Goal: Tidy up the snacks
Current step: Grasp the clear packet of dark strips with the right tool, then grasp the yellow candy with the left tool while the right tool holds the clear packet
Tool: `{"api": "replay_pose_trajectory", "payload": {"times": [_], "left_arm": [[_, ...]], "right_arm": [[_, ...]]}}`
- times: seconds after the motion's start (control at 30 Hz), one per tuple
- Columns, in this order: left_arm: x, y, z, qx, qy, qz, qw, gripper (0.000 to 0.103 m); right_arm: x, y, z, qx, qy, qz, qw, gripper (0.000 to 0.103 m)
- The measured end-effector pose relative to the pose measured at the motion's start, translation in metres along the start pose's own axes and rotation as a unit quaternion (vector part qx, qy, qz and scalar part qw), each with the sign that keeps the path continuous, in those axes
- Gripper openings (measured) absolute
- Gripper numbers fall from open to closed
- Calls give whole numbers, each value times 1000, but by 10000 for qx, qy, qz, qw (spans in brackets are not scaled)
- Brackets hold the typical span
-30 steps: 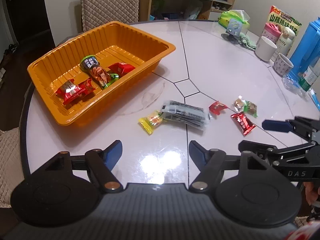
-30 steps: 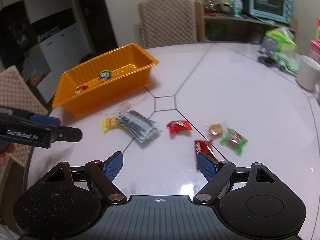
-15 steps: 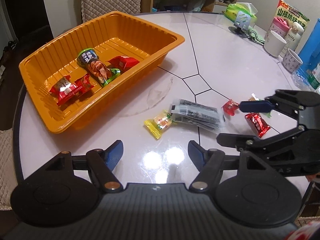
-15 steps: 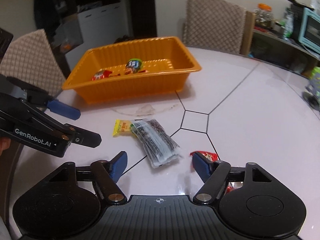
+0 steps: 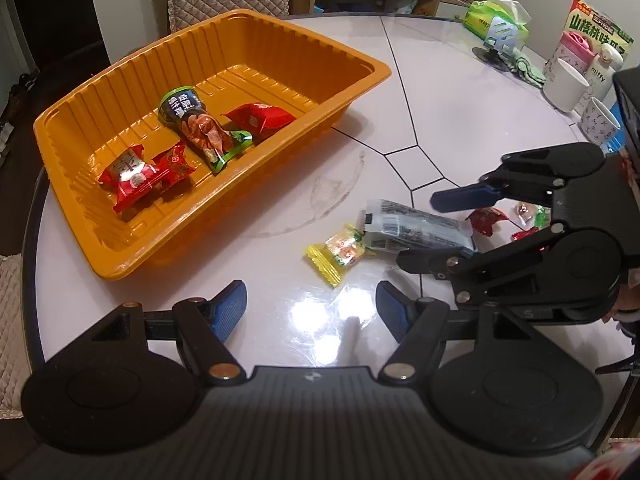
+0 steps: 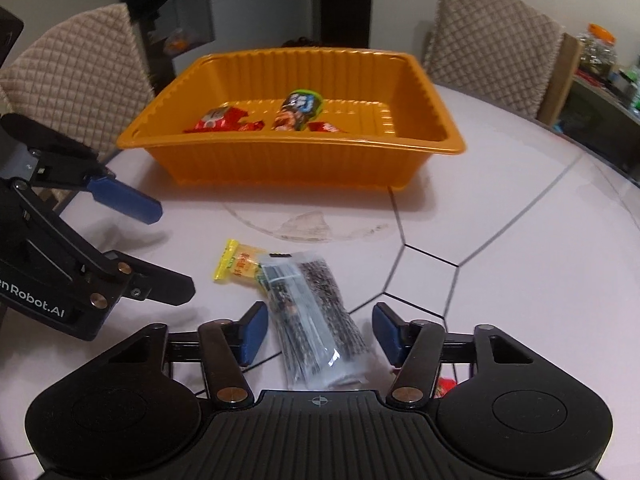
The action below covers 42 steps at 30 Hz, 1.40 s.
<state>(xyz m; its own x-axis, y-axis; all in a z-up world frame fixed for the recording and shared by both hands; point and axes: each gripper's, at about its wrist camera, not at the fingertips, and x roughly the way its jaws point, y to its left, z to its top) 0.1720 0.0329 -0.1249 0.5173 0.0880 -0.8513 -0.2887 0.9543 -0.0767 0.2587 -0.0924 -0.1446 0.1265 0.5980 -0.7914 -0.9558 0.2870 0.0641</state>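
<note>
An orange tray (image 5: 120, 264) (image 6: 304, 164) holds several wrapped snacks, among them a red packet (image 5: 130, 174) and a dark cone-shaped pack (image 5: 196, 124). On the table lie a clear dark-striped packet (image 5: 416, 232) (image 6: 316, 320) and a yellow candy (image 5: 340, 250) (image 6: 238, 266) beside it. My right gripper (image 6: 320, 334) is open, its fingers on either side of the striped packet; it also shows in the left wrist view (image 5: 444, 232). My left gripper (image 5: 312, 310) is open and empty, just short of the yellow candy; it also shows in the right wrist view (image 6: 160, 252).
More small candies (image 5: 486, 220) (image 5: 532, 216) lie behind the right gripper. Mugs (image 5: 566, 84), a snack box (image 5: 600, 28) and a tissue pack (image 5: 496, 20) stand at the table's far right. Chairs (image 6: 76, 76) (image 6: 496, 44) stand behind the tray.
My right gripper has moved left and forward until its open fingers straddle the striped packet. My left gripper has moved closer to the yellow candy and the tray.
</note>
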Motion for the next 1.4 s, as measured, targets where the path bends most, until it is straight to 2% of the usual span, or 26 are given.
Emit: {"api": "replay_pose_trajectory", "payload": {"times": [0.17, 0.3, 0.47, 0.7, 0.9, 1.0, 1.07, 1.17, 1.23, 1.4], "left_arm": [[1, 1, 1, 8, 4, 8, 10000, 68], [3, 1, 2, 57, 10, -8, 10000, 68], [9, 0, 4, 131, 60, -128, 9998, 60], [16, -6, 13, 411, -41, -178, 9990, 56], [26, -13, 18, 731, -57, -182, 9971, 52], [30, -15, 20, 842, -58, -244, 9961, 45], [33, -17, 21, 865, -43, -299, 9958, 44], [36, -19, 21, 906, -8, -327, 9954, 34], [35, -20, 19, 896, 0, -356, 9953, 31], [31, -23, 15, 838, 80, -476, 9953, 30]], "right_arm": [[7, 0, 1, -36, 78, 5, 10000, 50], [6, 0, -1, -27, 68, -42, 10000, 41], [-4, -3, -4, 440, -23, -101, 9990, 38], [-24, -21, -10, 1809, -204, -98, 9832, 38], [-34, -27, -15, 2384, -204, -160, 9708, 38], [-37, -31, -18, 2579, -212, -168, 9658, 38], [-40, -32, -21, 2656, -205, -194, 9637, 38], [-43, -33, -23, 2711, -203, -253, 9620, 38], [-45, -33, -26, 2748, -208, -267, 9609, 38], [-48, -32, -28, 2833, -220, -260, 9584, 38]]}}
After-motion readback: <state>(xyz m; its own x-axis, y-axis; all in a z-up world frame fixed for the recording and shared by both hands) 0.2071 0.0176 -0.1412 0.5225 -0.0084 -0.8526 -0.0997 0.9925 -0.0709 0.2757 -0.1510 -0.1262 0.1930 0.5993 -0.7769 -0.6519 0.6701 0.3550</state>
